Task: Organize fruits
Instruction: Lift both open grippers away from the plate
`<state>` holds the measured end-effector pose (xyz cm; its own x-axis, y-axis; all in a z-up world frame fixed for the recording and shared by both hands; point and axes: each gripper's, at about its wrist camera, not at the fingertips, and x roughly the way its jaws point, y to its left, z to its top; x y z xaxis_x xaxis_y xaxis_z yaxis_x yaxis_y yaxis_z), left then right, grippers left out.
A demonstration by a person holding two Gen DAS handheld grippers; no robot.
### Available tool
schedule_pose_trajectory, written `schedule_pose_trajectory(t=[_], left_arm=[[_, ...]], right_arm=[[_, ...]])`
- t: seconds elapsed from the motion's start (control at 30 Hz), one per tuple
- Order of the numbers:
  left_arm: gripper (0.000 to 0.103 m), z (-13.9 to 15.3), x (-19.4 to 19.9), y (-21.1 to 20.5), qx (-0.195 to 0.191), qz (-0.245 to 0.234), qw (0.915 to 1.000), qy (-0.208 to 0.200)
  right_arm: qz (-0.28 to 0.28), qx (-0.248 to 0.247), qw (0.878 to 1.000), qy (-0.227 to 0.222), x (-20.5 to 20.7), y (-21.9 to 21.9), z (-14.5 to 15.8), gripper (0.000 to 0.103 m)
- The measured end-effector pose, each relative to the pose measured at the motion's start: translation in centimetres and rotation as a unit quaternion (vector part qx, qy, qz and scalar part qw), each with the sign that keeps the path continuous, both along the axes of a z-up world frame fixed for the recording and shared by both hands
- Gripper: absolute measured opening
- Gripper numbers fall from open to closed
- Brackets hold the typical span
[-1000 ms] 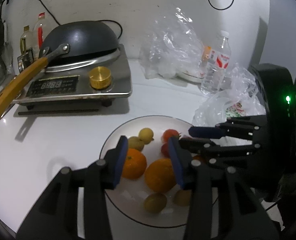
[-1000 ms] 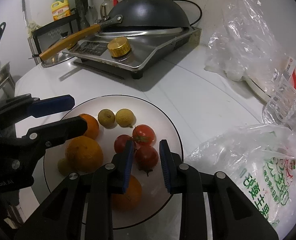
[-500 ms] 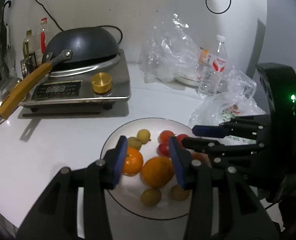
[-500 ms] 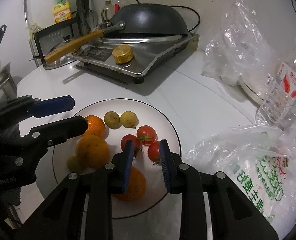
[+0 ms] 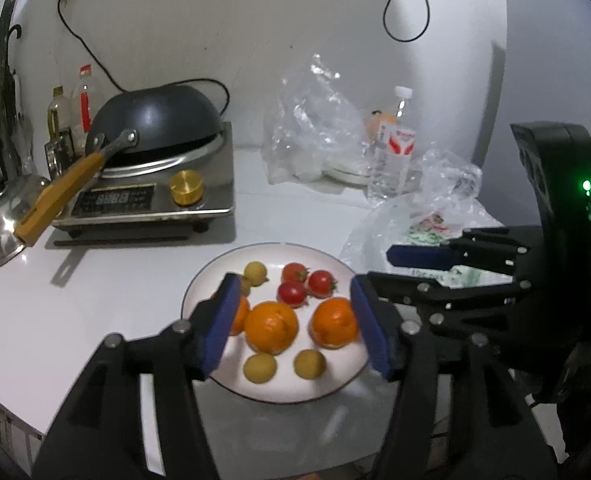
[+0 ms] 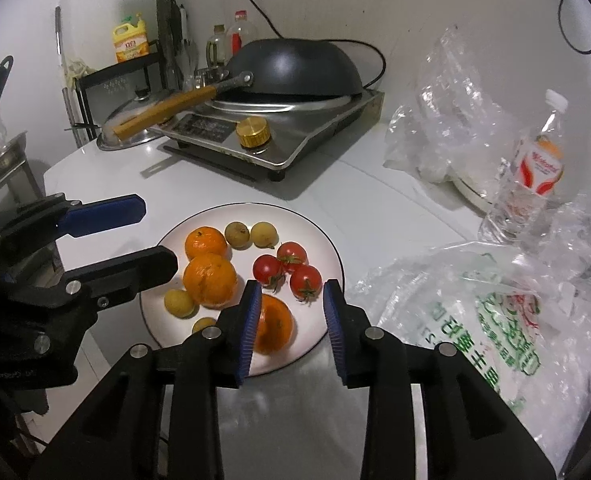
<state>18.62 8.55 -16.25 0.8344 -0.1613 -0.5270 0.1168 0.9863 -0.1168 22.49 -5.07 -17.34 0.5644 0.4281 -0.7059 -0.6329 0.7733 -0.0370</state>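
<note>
A white plate (image 5: 327, 386) (image 6: 327, 248) on the white counter holds three oranges (image 5: 271, 326), three red cherry tomatoes (image 5: 293, 292) (image 6: 291, 270) and several small yellow-green fruits (image 5: 259, 366). My left gripper (image 5: 295, 328) is open and empty, raised above the near side of the plate. My right gripper (image 6: 291, 320) is open and empty, above the plate's near right edge, over one orange (image 6: 273, 324). Each gripper shows in the other's view.
An induction cooker (image 5: 147, 196) with an upturned black wok (image 5: 155, 120) stands at the back left. Crumpled clear bags (image 5: 315, 132), a water bottle (image 6: 531, 172) and a printed plastic bag (image 6: 491, 320) lie right of the plate. Bottles and a metal lid sit far left.
Both grippers have pulled back and up from the plate. Both jaws have opened wider. The fruit lies as before.
</note>
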Motion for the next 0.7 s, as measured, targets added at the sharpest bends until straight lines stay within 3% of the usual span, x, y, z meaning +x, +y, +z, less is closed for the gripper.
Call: schedule_pose_trajectory(t=[0.13, 0.7], left_arm=[[0.067, 0.5, -1.2, -0.9, 0.002, -0.003, 1.0, -0.006], [0.068, 1.8, -6.0, -5.8, 0.011, -0.02, 0.9994, -0.027]], right_arm=[[-0.002, 0.004, 1.0, -0.009, -1.3, -1.0, 0.8, 0.036], [-0.016, 0.015, 0.999, -0.039, -6.4, -6.1, 2.8, 0.036]])
